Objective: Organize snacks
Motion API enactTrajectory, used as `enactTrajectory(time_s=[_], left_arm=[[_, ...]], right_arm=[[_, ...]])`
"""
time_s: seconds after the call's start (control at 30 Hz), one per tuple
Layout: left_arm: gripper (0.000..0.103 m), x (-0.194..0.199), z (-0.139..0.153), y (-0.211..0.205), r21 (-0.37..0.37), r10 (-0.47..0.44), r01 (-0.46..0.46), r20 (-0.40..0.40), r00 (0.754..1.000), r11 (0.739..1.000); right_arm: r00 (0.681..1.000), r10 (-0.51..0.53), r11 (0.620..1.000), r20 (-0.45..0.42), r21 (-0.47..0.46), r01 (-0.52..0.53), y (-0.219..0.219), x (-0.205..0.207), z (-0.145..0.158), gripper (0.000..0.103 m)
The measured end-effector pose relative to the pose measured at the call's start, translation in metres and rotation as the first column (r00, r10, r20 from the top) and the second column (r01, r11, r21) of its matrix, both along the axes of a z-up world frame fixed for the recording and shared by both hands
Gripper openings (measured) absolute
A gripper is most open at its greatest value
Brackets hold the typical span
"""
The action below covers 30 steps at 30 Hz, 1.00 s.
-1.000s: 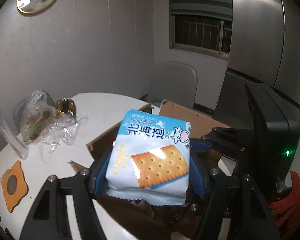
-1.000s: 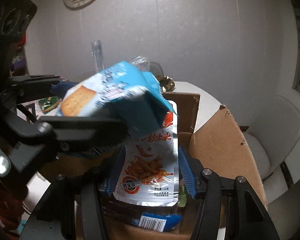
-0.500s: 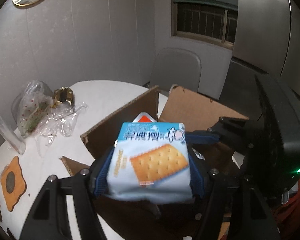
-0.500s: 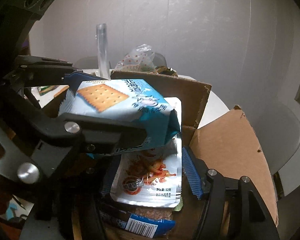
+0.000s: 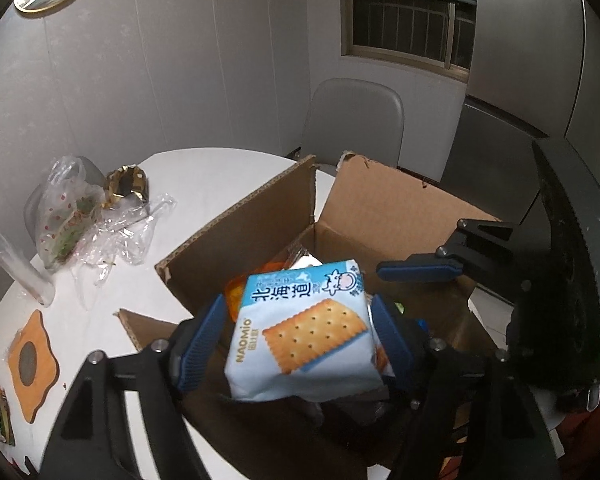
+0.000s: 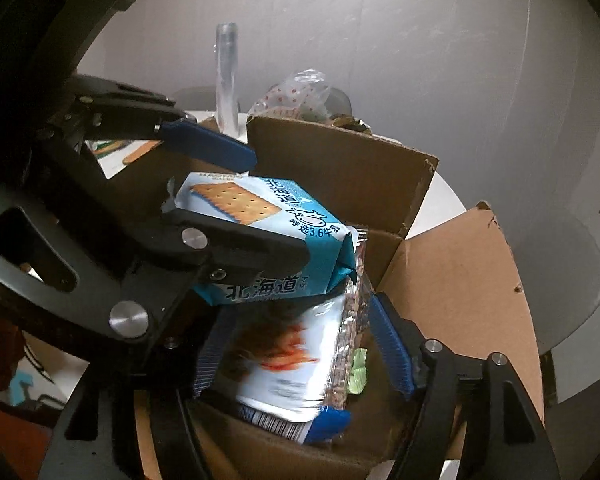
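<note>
A light blue cracker pack [image 5: 304, 334] sits between the fingers of my left gripper [image 5: 296, 340], over the open cardboard box [image 5: 256, 216]. A gap shows beside the left finger and the pack tilts; the jaws look open. In the right wrist view the same pack [image 6: 268, 216] hangs above a silver snack bag with a red picture [image 6: 296, 352] lying in the box [image 6: 452, 280]. My right gripper [image 6: 300, 356] straddles that bag with gaps on both sides, open. Its finger also shows in the left wrist view [image 5: 420, 271].
The box stands on a round white table [image 5: 204, 176]. At the left are a clear plastic bag [image 5: 68, 212], a gold wrapper [image 5: 126, 180], an orange coaster [image 5: 30, 364] and a clear tube [image 6: 228, 80]. A grey chair [image 5: 356, 120] stands behind.
My left gripper has tipped down and moved the cracker pack lower, into the box mouth, and its fingers have widened. The silver bag has dropped lower between my right fingers.
</note>
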<state>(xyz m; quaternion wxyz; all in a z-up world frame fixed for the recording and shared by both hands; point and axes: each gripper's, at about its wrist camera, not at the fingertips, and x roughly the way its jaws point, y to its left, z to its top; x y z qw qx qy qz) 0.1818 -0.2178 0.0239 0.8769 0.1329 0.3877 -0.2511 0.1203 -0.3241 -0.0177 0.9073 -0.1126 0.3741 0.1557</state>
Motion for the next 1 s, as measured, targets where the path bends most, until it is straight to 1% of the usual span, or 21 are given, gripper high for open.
enactTrajectory(time_s=[0.07,0.1,0.2,0.23,0.3,0.37,0.4,0.47,0.53,0.63,0.67,0.73,0.8,0.83,0.87,0.9,0.93,0.97,1.0], left_arm=[[0.083,-0.004,0.003,0.0,-0.004,0.001,-0.001,0.006,1.0,1.0],[0.085,-0.006,0.005,0.001,-0.011,0.003,-0.003,0.012,1.0,1.0],[0.086,-0.011,0.011,0.006,-0.025,0.016,-0.015,0.025,1.0,1.0],[0.086,-0.012,0.013,0.008,-0.031,0.02,-0.019,0.03,0.999,0.999],[0.087,-0.019,0.019,0.012,-0.049,0.025,-0.023,0.044,0.999,0.999],[0.093,-0.025,0.025,0.016,-0.062,0.029,-0.025,0.059,0.998,0.998],[0.095,-0.028,0.028,0.017,-0.065,0.033,-0.028,0.069,0.997,0.998],[0.095,-0.035,0.033,0.02,-0.065,0.042,-0.036,0.086,0.995,0.997],[0.095,-0.043,0.038,0.024,-0.074,0.054,-0.046,0.104,0.993,0.996],[0.096,-0.059,0.048,0.034,-0.09,0.088,-0.075,0.155,0.984,0.993],[0.099,-0.065,0.051,0.038,-0.1,0.102,-0.086,0.174,0.979,0.991],[0.102,-0.077,0.056,0.046,-0.122,0.132,-0.108,0.21,0.969,0.987],[0.102,-0.091,0.061,0.058,-0.143,0.181,-0.148,0.257,0.949,0.979],[0.102,-0.098,0.063,0.063,-0.153,0.205,-0.168,0.277,0.939,0.974],[0.102,-0.105,0.063,0.069,-0.164,0.231,-0.189,0.297,0.926,0.968],[0.102,-0.113,0.062,0.077,-0.18,0.273,-0.225,0.319,0.908,0.958],[0.102,-0.117,0.062,0.081,-0.189,0.296,-0.245,0.326,0.898,0.951],[0.102,-0.122,0.06,0.087,-0.205,0.332,-0.276,0.336,0.881,0.939],[0.102,-0.128,0.057,0.094,-0.224,0.37,-0.307,0.347,0.862,0.925]], right_arm=[[1.0,0.002,1.0,-0.007,-0.008,-0.002,0.002,0.0,0.002,0.067],[1.0,0.002,1.0,-0.007,-0.01,-0.003,0.003,0.001,0.002,0.068],[1.0,0.0,1.0,0.0,-0.018,0.0,0.005,-0.003,0.006,0.07],[1.0,-0.002,1.0,0.002,-0.015,0.002,0.004,-0.005,0.008,0.072],[1.0,-0.011,1.0,0.009,-0.006,0.011,0.001,-0.009,0.012,0.074],[1.0,-0.021,1.0,0.018,0.001,0.021,0.0,-0.013,0.017,0.074],[0.999,-0.026,1.0,0.025,0.006,0.026,-0.001,-0.015,0.019,0.075],[0.999,-0.036,0.999,0.036,0.01,0.036,-0.003,-0.02,0.024,0.077],[0.998,-0.046,0.999,0.05,0.01,0.046,-0.003,-0.025,0.03,0.078],[0.996,-0.049,0.999,0.071,0.024,0.047,-0.002,-0.033,0.039,0.078],[0.995,-0.047,0.998,0.082,0.032,0.045,-0.001,-0.035,0.042,0.078],[0.992,-0.044,0.998,0.115,0.054,0.038,-0.001,-0.044,0.05,0.079],[0.986,-0.044,0.997,0.161,0.077,0.032,0.0,-0.053,0.056,0.082],[0.979,-0.041,0.995,0.198,0.096,0.023,0.001,-0.058,0.06,0.084],[0.973,-0.036,0.993,0.23,0.114,0.01,0.0,-0.063,0.063,0.084],[0.967,-0.032,0.992,0.252,0.129,0.0,0.003,-0.065,0.064,0.085],[0.959,-0.03,0.988,0.282,0.153,-0.015,0.004,-0.069,0.066,0.088],[0.951,-0.03,0.984,0.309,0.175,-0.026,0.006,-0.071,0.067,0.094],[0.943,-0.033,0.981,0.33,0.191,-0.032,0.006,-0.074,0.067,0.097]])
